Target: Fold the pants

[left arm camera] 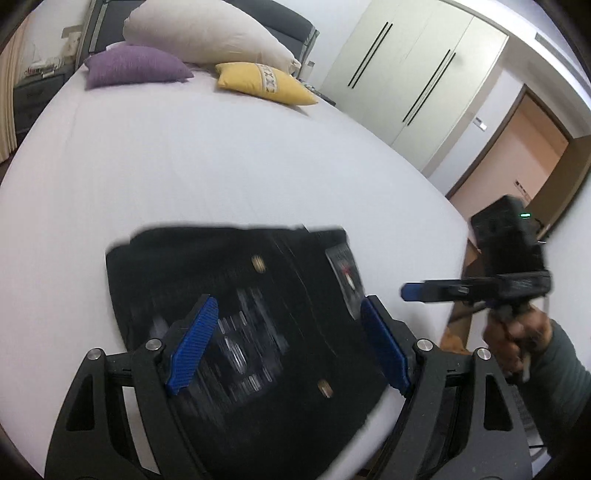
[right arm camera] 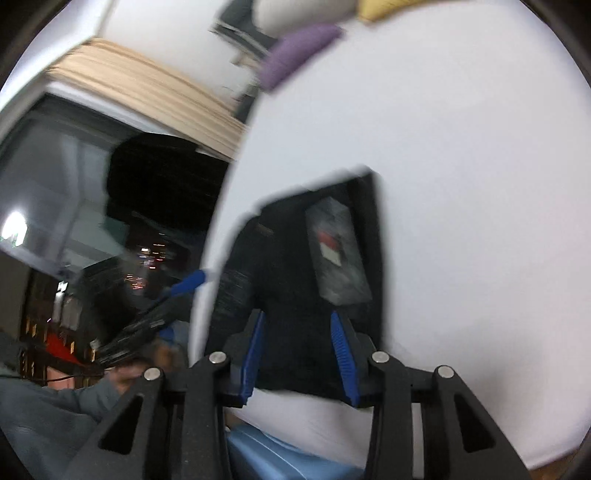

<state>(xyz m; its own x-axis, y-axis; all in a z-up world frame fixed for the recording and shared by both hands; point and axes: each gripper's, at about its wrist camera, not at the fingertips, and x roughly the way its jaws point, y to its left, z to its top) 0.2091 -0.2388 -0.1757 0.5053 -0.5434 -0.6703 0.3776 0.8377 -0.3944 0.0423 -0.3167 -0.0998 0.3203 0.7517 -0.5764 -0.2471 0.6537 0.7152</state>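
A pair of black pants (left arm camera: 236,314), already folded into a compact rectangle, lay near the front edge of a bed (left arm camera: 221,166) covered in a pale sheet, with a waistband label (left arm camera: 345,275) facing up on the side nearest the bed's corner. The left hand-held gripper (left arm camera: 288,350) hovered above the bundle with its blue pads (left arm camera: 192,347) spread wide and nothing between them. The right hand-held gripper (right arm camera: 299,358), seen in its own camera, was likewise released, its pads parted over the near end of the pants (right arm camera: 295,277) and holding no cloth; in the left view it stood off the bed's edge, clear of the fabric. Both frames were smeared by motion, so whether either tool touched the fabric could not be told. The main hazard appeared to be the bundle's position: it sat close to the mattress edge, and a brush from either open jaw could drag the top layer, skew the fold or nudge the pants over the side. A further fold would probably call for gripping every layer at once; pinching only the top one would likely peel the stack open. A purple cushion (left arm camera: 133,68), a yellow cushion (left arm camera: 264,83) and a cream pillow (left arm camera: 207,33) rested well apart at the head of the bed.
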